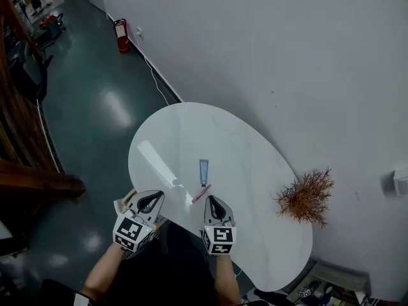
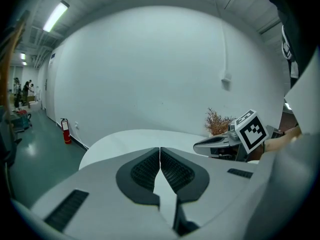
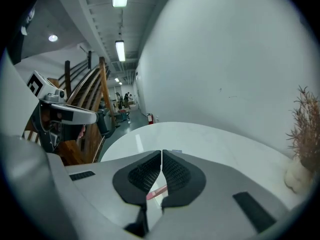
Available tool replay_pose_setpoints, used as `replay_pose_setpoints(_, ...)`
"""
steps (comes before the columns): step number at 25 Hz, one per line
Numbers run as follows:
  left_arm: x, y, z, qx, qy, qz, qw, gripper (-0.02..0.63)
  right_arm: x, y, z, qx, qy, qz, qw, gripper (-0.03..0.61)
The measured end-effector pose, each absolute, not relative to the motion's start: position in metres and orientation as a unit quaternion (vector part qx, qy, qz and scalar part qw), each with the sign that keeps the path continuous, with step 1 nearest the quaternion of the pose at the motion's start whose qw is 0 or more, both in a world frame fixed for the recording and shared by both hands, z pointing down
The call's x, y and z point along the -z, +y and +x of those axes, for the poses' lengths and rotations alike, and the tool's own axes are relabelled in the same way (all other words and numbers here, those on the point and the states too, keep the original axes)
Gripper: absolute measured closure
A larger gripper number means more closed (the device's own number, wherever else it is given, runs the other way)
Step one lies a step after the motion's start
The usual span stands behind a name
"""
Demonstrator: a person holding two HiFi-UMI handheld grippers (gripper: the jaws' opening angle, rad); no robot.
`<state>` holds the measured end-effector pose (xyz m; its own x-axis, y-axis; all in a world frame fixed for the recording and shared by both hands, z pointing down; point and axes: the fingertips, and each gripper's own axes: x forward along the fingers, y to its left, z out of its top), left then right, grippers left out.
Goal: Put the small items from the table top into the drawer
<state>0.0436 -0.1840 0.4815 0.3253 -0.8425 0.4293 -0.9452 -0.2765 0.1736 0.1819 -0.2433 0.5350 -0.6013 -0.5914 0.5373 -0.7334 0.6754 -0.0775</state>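
Holding the left gripper point(image 1: 153, 196) at the near-left rim of the white table point(image 1: 242, 145), pads pressed flat together and pinching nothing. Holding the right gripper point(image 1: 211, 199) just to its right over the near edge, likewise squeezed shut and carrying nothing. Spotting the pink stick point(image 1: 201, 193) lying on the table top right at the right gripper's tip, slanting away to the right, showing just below the closed pads in the right gripper view. Picking out the grey-blue tube point(image 1: 203, 171) lying just beyond the stick, pointing straight away, ends close together, touching or not being impossible to tell. Finding both items nearer the right gripper than the left. Noticing a dried rust-brown plant point(image 1: 307, 196) standing at the table's right edge, well apart from both grippers.
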Motion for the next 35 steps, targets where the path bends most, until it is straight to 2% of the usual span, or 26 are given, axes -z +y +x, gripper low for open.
replay_pose_setpoints(12,-0.505,-0.226,0.041,-0.132,-0.582,0.768,0.234,0.594,-0.59,-0.288,0.162,-0.188,-0.885,0.321,0.281,0.541)
replay_pose_setpoints(13,-0.507,-0.227,0.04,-0.133,-0.583,0.766,0.235,0.594,-0.597,-0.291,0.161,-0.193,-0.883,0.316,0.287,0.528)
replay_pose_setpoints(15,-0.51,-0.23,0.038,-0.135,-0.588,0.761,0.239,0.594,-0.61,-0.295,0.16,-0.207,-0.88,0.305,0.3,0.428)
replay_pose_setpoints(19,-0.514,-0.234,0.034,-0.135,-0.597,0.752,0.245,0.594,-0.63,-0.301,0.157,-0.222,-0.871,0.293,0.325,0.402)
replay_pose_setpoints(35,-0.526,-0.234,0.017,-0.137,-0.619,0.728,0.262,0.594,-0.664,-0.313,0.15,-0.209,-0.854,0.286,0.38,0.399)
